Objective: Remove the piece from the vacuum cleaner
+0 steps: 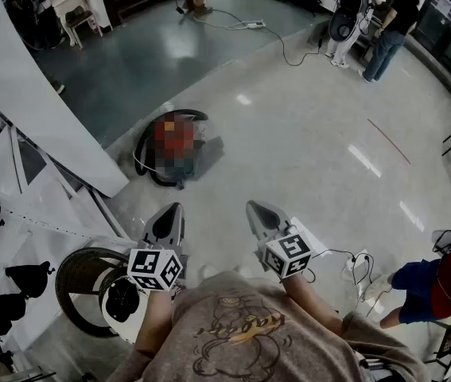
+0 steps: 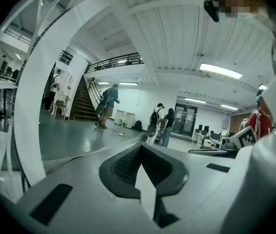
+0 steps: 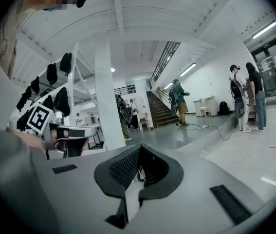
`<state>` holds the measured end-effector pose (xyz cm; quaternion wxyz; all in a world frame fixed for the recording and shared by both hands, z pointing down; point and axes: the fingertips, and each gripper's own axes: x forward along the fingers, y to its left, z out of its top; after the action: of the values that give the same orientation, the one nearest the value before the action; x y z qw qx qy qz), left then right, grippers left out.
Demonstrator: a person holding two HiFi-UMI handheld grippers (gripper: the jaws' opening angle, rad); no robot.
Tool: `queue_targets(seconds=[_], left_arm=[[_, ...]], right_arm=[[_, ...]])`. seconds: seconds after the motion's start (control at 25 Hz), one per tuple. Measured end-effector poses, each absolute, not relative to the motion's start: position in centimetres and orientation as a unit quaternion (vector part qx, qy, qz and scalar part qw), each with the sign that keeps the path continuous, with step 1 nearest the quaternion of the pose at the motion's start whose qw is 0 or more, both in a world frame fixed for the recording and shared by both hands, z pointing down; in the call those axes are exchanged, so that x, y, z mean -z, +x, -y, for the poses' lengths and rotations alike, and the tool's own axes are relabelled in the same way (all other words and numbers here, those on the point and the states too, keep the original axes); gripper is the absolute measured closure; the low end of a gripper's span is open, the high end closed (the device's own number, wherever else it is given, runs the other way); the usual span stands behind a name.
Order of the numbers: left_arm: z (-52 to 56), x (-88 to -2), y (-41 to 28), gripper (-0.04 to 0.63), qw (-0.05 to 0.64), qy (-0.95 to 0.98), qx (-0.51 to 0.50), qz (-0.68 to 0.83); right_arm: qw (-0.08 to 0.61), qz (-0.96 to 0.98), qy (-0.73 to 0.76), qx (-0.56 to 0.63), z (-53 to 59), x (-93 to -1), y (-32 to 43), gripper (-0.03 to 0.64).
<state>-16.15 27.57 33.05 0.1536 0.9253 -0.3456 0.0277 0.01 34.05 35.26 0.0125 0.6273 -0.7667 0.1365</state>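
The vacuum cleaner (image 1: 173,151), a red and black canister with a black hose looped round it, lies on the pale floor ahead of me, partly blurred. No separate piece of it can be made out. My left gripper (image 1: 169,213) and right gripper (image 1: 258,211) are held side by side close to my chest, well short of the vacuum. Both are shut with nothing between the jaws. The left gripper (image 2: 140,152) and the right gripper (image 3: 138,156) each point level across the hall in their own views, and neither view shows the vacuum.
A white slanted beam (image 1: 42,102) and white racks with black items (image 1: 26,281) stand at my left. A round dark basket (image 1: 82,281) sits by my left elbow. A power strip and cable (image 1: 356,265) lie at right near a crouching person (image 1: 428,289). People stand far back (image 1: 388,30).
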Motion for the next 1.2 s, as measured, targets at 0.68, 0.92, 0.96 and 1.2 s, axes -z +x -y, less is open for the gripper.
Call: queue_targets(seconds=[0.68, 0.92, 0.96, 1.2], left_arm=[[-23.7, -34.7, -18.2, 0.592, 0.141, 0.940, -0.044, 0.307], [-21.6, -35.4, -18.3, 0.592, 0.142, 0.940, -0.048, 0.305], [-21.1, -35.7, -18.2, 0.592, 0.141, 0.940, -0.051, 0.305], [-17.8, -37.2, -17.2, 0.592, 0.154, 0.935, -0.051, 0.316]], right_arm=[[0.053, 0.745, 0.652, -0.134, -31.8, -38.0, -2.8, 0.615], [0.048, 0.747, 0.648, -0.141, -29.7, -38.8, -3.3, 0.615], [0.048, 0.747, 0.647, -0.141, -29.2, -38.9, -3.2, 0.615], [0.060, 0.754, 0.638, -0.147, -25.5, -40.3, -1.8, 0.615]])
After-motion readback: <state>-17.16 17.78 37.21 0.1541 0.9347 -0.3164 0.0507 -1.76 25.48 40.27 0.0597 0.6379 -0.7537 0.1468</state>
